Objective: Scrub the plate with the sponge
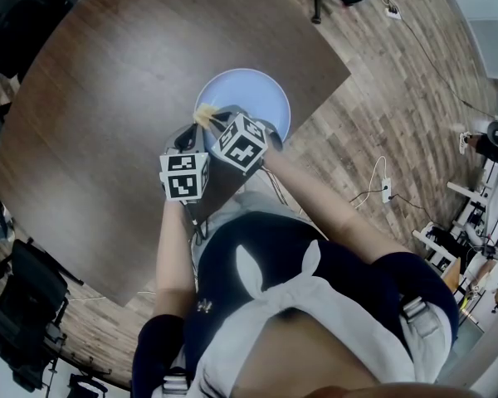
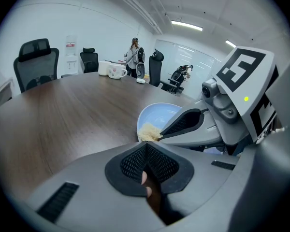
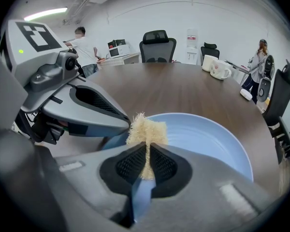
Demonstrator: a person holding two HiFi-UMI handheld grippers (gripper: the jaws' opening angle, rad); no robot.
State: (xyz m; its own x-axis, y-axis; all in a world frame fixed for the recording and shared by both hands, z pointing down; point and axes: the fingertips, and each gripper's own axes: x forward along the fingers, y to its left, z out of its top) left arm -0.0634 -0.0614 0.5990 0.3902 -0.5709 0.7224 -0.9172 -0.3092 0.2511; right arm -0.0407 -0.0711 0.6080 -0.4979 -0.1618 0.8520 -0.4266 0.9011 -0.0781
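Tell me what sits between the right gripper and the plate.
The sponge: the right gripper is shut on it, and its frayed end sticks out over the blue plate. The right gripper view shows this.

My left gripper (image 2: 147, 153) has its jaws pressed together with nothing between them. My right gripper (image 3: 148, 151) is clamped on the sponge (image 3: 146, 128), which pokes out past the pads. My left forearm (image 1: 174, 247) and right forearm (image 1: 315, 201) reach forward, bare. The right gripper angles inward, so its tip lies just ahead of the left one's.
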